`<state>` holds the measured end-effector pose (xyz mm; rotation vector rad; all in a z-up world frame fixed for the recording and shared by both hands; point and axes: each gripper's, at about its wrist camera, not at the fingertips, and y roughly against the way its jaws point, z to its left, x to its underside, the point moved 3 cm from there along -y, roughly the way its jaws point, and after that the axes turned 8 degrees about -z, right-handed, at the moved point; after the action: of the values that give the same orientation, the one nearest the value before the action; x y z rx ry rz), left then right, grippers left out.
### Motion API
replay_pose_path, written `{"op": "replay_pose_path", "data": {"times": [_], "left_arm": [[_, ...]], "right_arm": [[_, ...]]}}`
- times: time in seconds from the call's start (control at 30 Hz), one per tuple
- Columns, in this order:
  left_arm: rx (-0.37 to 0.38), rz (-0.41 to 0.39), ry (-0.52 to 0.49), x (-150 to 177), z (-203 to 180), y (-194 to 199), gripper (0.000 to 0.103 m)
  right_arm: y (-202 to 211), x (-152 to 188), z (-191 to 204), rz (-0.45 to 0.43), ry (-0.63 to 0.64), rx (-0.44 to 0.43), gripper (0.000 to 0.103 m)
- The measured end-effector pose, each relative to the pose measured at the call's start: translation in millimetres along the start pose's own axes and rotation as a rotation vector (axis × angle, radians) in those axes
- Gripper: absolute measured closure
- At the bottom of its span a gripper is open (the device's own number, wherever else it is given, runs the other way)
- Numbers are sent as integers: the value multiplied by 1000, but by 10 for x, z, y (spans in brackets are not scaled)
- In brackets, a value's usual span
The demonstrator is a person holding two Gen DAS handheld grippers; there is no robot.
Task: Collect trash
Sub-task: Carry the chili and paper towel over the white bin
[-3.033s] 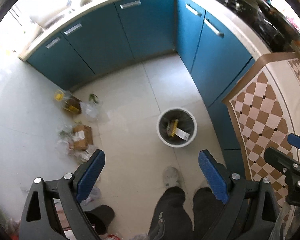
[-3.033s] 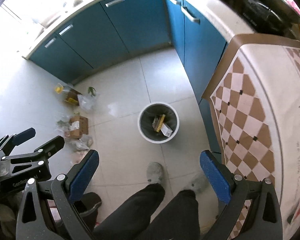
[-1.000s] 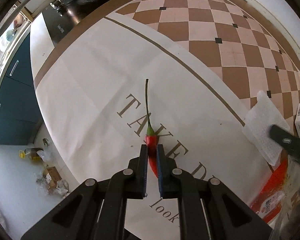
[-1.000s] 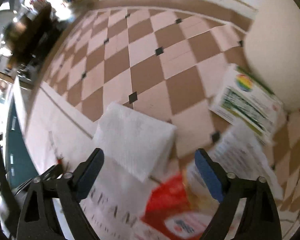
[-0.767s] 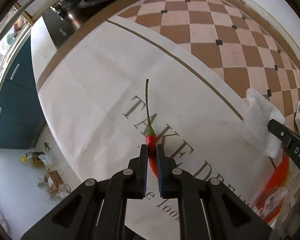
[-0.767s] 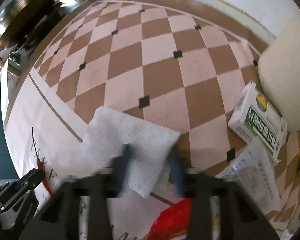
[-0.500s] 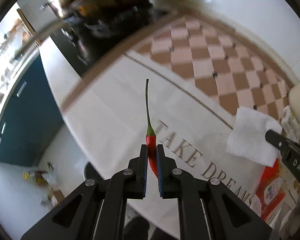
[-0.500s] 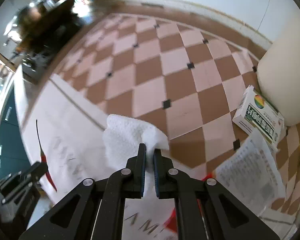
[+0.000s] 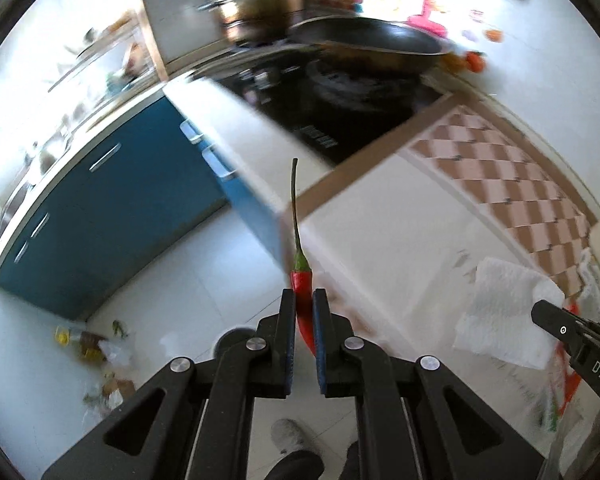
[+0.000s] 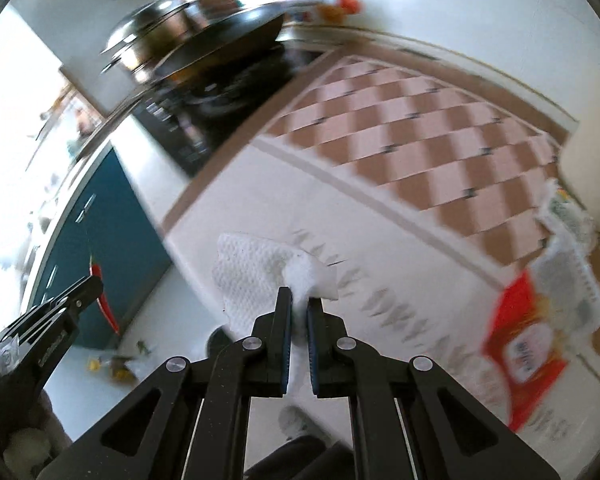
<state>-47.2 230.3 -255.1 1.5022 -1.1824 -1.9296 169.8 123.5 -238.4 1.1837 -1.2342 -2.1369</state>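
Observation:
My left gripper point(image 9: 303, 300) is shut on a red chili pepper point(image 9: 301, 280) with a long green stem, held in the air above the table edge. The chili also shows in the right wrist view point(image 10: 100, 280) at the left gripper's tip. My right gripper point(image 10: 298, 300) is shut on a white paper towel point(image 10: 260, 276), lifted off the table. The towel also shows in the left wrist view point(image 9: 500, 316) at the far right. The grey trash bin point(image 9: 232, 340) is mostly hidden behind my fingers, on the floor below.
The table has a checkered cloth point(image 10: 400, 136) with a red packet point(image 10: 520, 344) and papers on its right. A stove with a wok point(image 9: 364, 48) stands behind. Blue cabinets point(image 9: 112, 208) line the floor. Loose trash point(image 9: 96, 348) lies on the floor at left.
Both grippers have lifted off the table and swung back toward the floor side, the left carrying the chili and the right carrying the paper towel it closed on.

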Motion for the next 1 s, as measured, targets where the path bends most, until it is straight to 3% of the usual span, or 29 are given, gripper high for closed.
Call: {"op": "replay_pose_path", "data": {"times": [0.17, 0.3, 0.53, 0.63, 0.77, 1.0], "left_arm": [[-58, 78, 88, 398, 749, -272, 97], [-78, 176, 170, 808, 1249, -709, 97], [-33, 424, 351, 1850, 1972, -2009, 97], [14, 523, 430, 2351, 2184, -2672, 97], [61, 598, 493, 2912, 2348, -3476, 97], [134, 672, 500, 3516, 2443, -4453, 97]], "right_arm": [[-333, 330, 757, 71, 98, -52, 96], [-792, 734, 1292, 168, 184, -78, 96], [-1863, 1552, 1932, 314, 327, -75, 96], [-2453, 1959, 2042, 372, 356, -64, 96], [-3365, 2517, 2037, 446, 348, -44, 96], [-4801, 3267, 1891, 559, 268, -16, 96]]}}
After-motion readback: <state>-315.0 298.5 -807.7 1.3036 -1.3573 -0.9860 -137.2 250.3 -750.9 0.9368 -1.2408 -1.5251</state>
